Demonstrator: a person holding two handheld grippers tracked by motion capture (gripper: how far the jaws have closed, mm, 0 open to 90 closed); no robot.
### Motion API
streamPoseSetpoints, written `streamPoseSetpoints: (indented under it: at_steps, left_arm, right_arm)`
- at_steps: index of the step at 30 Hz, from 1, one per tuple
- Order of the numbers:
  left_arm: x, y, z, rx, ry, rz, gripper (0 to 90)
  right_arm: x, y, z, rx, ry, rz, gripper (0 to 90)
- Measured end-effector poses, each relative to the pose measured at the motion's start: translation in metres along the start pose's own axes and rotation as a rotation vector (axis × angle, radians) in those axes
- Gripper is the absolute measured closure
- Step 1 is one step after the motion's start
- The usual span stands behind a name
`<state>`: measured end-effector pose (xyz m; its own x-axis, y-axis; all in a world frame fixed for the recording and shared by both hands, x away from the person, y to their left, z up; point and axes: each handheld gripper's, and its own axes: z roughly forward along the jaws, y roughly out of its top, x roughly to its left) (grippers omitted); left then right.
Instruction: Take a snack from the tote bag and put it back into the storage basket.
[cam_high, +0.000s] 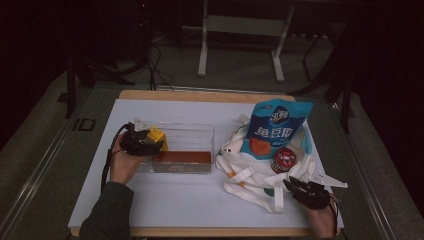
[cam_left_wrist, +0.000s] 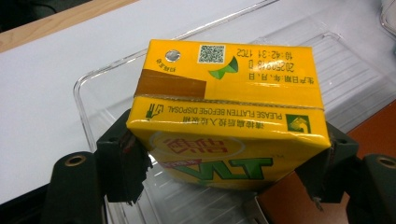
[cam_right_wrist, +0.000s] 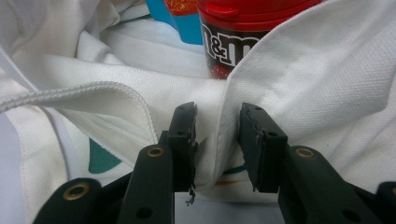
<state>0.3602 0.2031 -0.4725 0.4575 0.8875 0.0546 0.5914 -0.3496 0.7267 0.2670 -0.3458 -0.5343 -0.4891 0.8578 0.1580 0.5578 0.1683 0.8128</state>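
Note:
My left gripper (cam_high: 145, 141) (cam_left_wrist: 228, 161) is shut on a yellow drink carton (cam_high: 156, 135) (cam_left_wrist: 224, 98), one jaw on each side. It holds the carton over the left end of a clear plastic bin (cam_high: 192, 132) (cam_left_wrist: 93, 93). My right gripper (cam_high: 291, 185) (cam_right_wrist: 217, 126) is open at the near edge of a white cloth tote bag (cam_high: 250, 172) (cam_right_wrist: 327, 93), and a fold of the bag's hem runs up between its jaws. A blue snack pouch (cam_high: 277, 125) (cam_right_wrist: 161, 11) and a red-lidded M&M's tub (cam_high: 285, 159) (cam_right_wrist: 233, 42) lie on the bag.
An orange-brown flat item (cam_high: 182, 157) (cam_left_wrist: 373, 140) lies in the bin's bottom. The bin and bag rest on a white sheet (cam_high: 175, 200) over a wooden table. The bag's straps (cam_high: 240, 176) trail toward the front. Table legs and cables stand on the floor behind.

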Motion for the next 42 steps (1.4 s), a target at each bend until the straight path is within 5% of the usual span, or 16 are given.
streamPoseSetpoints:
  at_steps: [29,42]
  left_arm:
    - [-0.007,-0.016,-0.019,-0.007,0.027,-0.009,26.3]
    - [-0.004,-0.025,-0.030,-0.050,0.024,-0.040,27.2]
  right_arm:
    - [0.000,0.000,0.000,0.000,0.000,0.000,66.1]
    - [0.000,0.000,0.000,0.000,0.000,-0.001,65.7]
